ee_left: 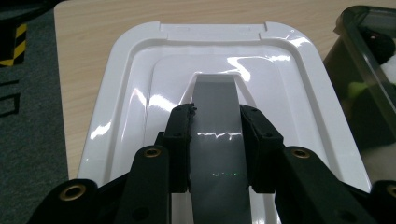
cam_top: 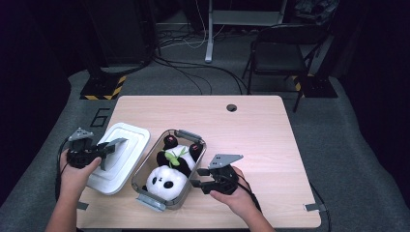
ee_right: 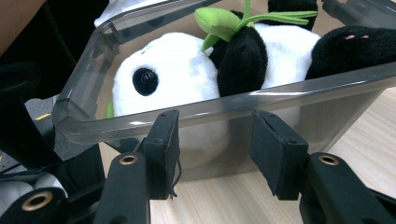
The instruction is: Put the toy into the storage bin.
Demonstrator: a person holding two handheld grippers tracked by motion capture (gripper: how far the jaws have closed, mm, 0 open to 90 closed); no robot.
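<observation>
The left gripper [ee_left: 215, 116] clamps the grey handle [ee_left: 215, 135] of the white lid [cam_top: 119, 157], beside the panda's [cam_top: 169, 174] bin [cam_top: 189, 137], whose near wall faces the right gripper's [ee_right: 212, 135] part-open, empty jaws.

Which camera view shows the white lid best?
The left gripper view shows the white lid best: it is close, with rim and grey handle clear between the left tongs. The high view shows it small, beside the box. The right gripper view gives a white sliver.
</observation>
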